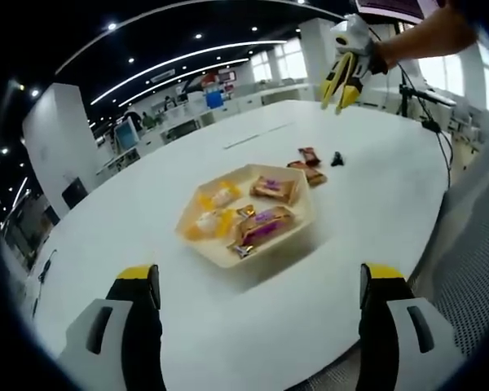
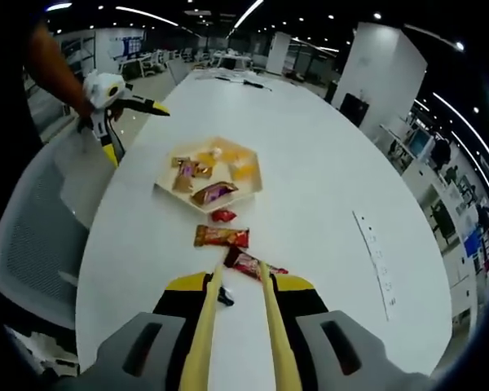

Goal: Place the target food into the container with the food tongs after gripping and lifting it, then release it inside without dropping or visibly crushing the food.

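Tongs (image 2: pixel 236 326) are held lengthwise in the right gripper (image 2: pixel 238 285), the jaws closed on the two yellow arms so that the tips project forward over the white bench (image 2: pixel 326 212). Nothing is seen between the tips, which hang just above the nearest wrapped bar (image 2: pixel 255 265); this red bar is judged the likely target, though the task names none. A small dark object (image 2: pixel 224 298) lies beside the tongs. Beyond it, an orange-brown bar (image 2: pixel 221 236) and a small red sweet (image 2: pixel 223 215) are laid loose on the bench in a line leading to the tray (image 2: pixel 253 181), apparently so each can be picked and carried a short way. The beige hexagonal tray already holds several wrapped snacks. The food is thus outside the container, between tongs and tray, and no lift is judged to have begun.

From the opposite side, the left gripper (image 1: pixel 257 281) is held clear above the bench edge, its jaws wide apart and empty, framing the tray (image 1: pixel 306 224) without touching it. Farther off, the right gripper (image 1: pixel 342 73) with its yellow tongs is seen raised in a person's hand.
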